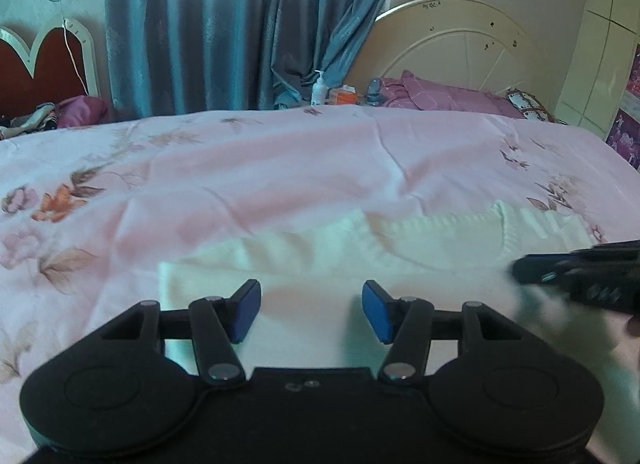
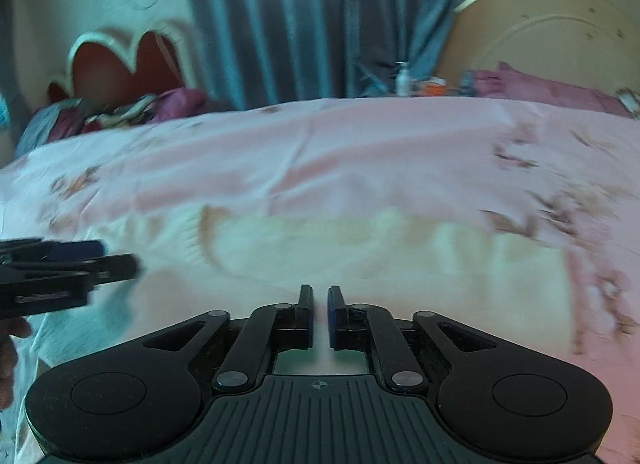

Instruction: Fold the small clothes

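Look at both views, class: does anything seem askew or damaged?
Nothing stands out. The white garment lies flat on the pink bedspread, the left gripper is open over it, and the right gripper is nearly shut.

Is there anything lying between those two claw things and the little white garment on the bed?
Nothing visible. The white garment lies flat on the pink floral bedspread, directly ahead of the open left gripper and the nearly closed right gripper. The bottle stands far behind.
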The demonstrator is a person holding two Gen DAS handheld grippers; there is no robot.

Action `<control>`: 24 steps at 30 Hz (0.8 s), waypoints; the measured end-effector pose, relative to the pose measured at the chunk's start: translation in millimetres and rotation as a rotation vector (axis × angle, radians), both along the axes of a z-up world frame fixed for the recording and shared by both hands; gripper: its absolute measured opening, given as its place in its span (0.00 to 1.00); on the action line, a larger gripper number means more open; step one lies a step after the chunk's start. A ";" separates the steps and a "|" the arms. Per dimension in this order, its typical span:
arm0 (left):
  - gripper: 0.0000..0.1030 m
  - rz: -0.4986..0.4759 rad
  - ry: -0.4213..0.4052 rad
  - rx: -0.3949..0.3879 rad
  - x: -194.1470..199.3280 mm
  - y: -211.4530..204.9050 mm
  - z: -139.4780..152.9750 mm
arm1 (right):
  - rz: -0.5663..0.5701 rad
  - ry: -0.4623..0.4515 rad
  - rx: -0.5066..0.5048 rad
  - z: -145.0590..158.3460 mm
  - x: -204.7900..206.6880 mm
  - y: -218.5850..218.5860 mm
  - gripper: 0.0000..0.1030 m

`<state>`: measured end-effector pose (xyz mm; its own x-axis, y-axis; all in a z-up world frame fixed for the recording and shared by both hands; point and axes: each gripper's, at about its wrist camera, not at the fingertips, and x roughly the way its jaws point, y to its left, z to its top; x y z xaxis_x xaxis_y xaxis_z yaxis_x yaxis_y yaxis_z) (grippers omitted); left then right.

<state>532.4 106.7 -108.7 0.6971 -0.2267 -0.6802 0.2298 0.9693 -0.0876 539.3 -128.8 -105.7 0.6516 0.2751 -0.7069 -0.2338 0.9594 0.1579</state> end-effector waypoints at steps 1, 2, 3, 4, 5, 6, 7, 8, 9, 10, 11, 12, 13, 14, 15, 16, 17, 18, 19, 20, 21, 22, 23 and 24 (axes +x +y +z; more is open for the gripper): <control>0.53 -0.004 0.002 -0.002 -0.8 -3.0 -0.5 | 0.011 -0.008 0.009 -0.7 -1.1 4.4 0.46; 0.54 -0.008 0.002 0.000 -2.2 -6.5 -1.1 | 0.029 -0.015 0.012 -1.2 -2.5 9.6 0.51; 0.54 -0.012 0.002 0.005 -3.4 -8.9 -2.1 | 0.045 -0.017 0.006 -1.6 -3.6 13.5 0.51; 0.54 -0.014 0.005 0.012 -3.7 -10.3 -3.8 | 0.070 -0.018 -0.012 -3.4 -4.7 18.5 0.51; 0.54 -0.012 0.009 0.017 -4.1 -10.5 -6.2 | 0.084 -0.018 -0.037 -5.8 -3.8 20.9 0.51; 0.54 -0.011 0.011 0.014 -4.6 -9.3 -8.3 | 0.102 -0.027 -0.067 -8.6 -5.0 23.5 0.51; 0.55 -0.008 0.010 0.014 -5.3 -7.1 -9.7 | 0.112 -0.036 -0.091 -11.4 -5.5 24.8 0.51; 0.56 -0.008 0.005 0.018 -7.2 -3.8 -11.0 | 0.100 -0.043 -0.114 -13.3 -6.1 21.9 0.51; 0.56 -0.009 0.002 0.020 -9.0 0.1 -11.6 | 0.077 -0.043 -0.116 -14.1 -7.2 16.4 0.51; 0.57 -0.006 -0.001 0.023 -12.0 5.0 -11.9 | 0.028 -0.038 -0.112 -13.6 -6.8 3.5 0.51; 0.57 -0.003 -0.006 0.029 -16.6 11.2 -12.0 | -0.010 -0.033 -0.111 -13.2 -8.2 -6.7 0.51; 0.57 -0.003 -0.011 0.035 -20.9 16.9 -12.5 | -0.058 -0.026 -0.103 -13.6 -8.9 -22.5 0.51; 0.57 0.002 -0.018 0.038 -25.8 23.6 -13.2 | -0.090 -0.014 -0.088 -14.5 -9.4 -35.5 0.51; 0.57 0.006 -0.019 0.032 -28.9 28.8 -13.9 | -0.113 0.002 -0.069 -16.0 -9.6 -47.1 0.51; 0.57 0.007 -0.021 0.026 -31.0 31.5 -13.9 | -0.119 0.015 -0.047 -17.8 -9.5 -55.0 0.51; 0.56 0.008 -0.024 0.023 -32.6 32.3 -13.9 | -0.119 0.017 -0.038 -16.9 -9.8 -57.1 0.51; 0.56 0.012 -0.026 0.023 -33.1 31.9 -13.0 | -0.122 0.016 -0.039 -14.9 -10.1 -56.1 0.51; 0.54 0.019 -0.019 0.027 -33.5 30.0 -10.2 | -0.121 0.010 -0.042 -10.5 -12.1 -54.1 0.51; 0.55 0.024 -0.020 0.035 -36.8 27.2 -3.9 | -0.109 -0.012 -0.040 -3.5 -17.3 -50.9 0.51; 0.55 0.012 -0.045 0.037 -43.6 23.0 4.2 | -0.084 -0.035 -0.032 3.4 -24.3 -46.3 0.51; 0.57 0.008 -0.061 0.031 -50.1 19.9 8.6 | -0.064 -0.042 -0.026 8.6 -32.1 -38.9 0.51; 0.56 0.005 -0.057 0.019 -55.5 16.1 10.2 | -0.030 -0.036 -0.022 10.5 -37.5 -31.4 0.51; 0.56 -0.005 -0.042 0.007 -60.6 10.6 9.2 | 0.007 -0.031 -0.027 10.1 -43.3 -23.7 0.51; 0.56 -0.013 -0.032 0.007 -65.6 5.6 6.8 | 0.033 -0.027 -0.039 8.3 -49.5 -16.5 0.51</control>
